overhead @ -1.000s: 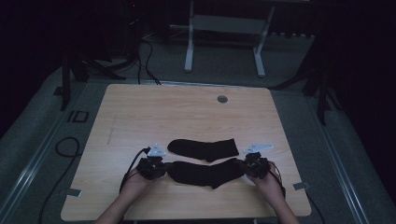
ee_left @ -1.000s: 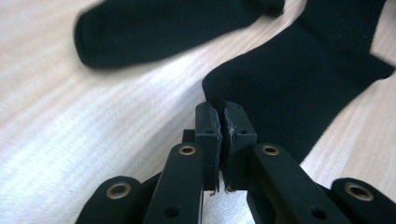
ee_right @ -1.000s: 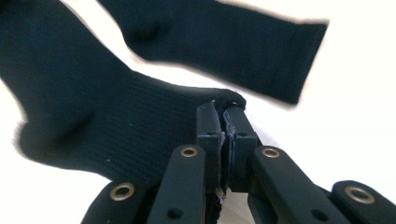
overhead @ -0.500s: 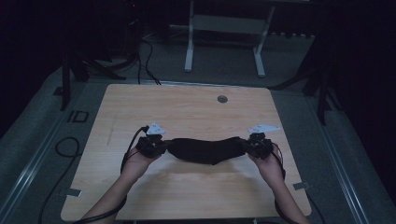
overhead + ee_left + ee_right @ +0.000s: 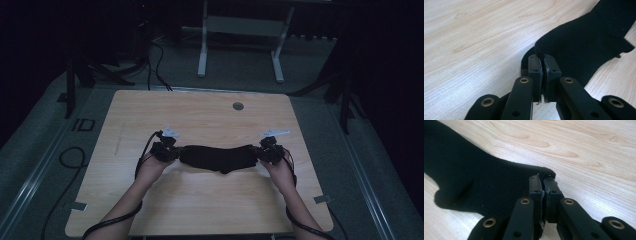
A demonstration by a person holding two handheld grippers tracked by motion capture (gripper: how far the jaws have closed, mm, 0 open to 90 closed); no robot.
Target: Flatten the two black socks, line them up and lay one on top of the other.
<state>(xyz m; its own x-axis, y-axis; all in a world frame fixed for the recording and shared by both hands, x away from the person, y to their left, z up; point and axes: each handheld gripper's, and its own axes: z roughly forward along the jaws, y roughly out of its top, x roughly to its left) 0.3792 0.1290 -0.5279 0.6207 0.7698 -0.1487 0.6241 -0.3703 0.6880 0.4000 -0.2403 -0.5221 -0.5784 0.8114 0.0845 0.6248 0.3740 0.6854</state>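
Left tool (image 5: 165, 151) and right tool (image 5: 270, 153) are each pinching one end of a black sock (image 5: 218, 158), which is lying stretched between them on the surface (image 5: 200, 115), near its middle.

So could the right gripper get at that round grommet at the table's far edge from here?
Probably not freely: the right gripper is shut on the black sock. The tabletop toward the grommet looks bare.
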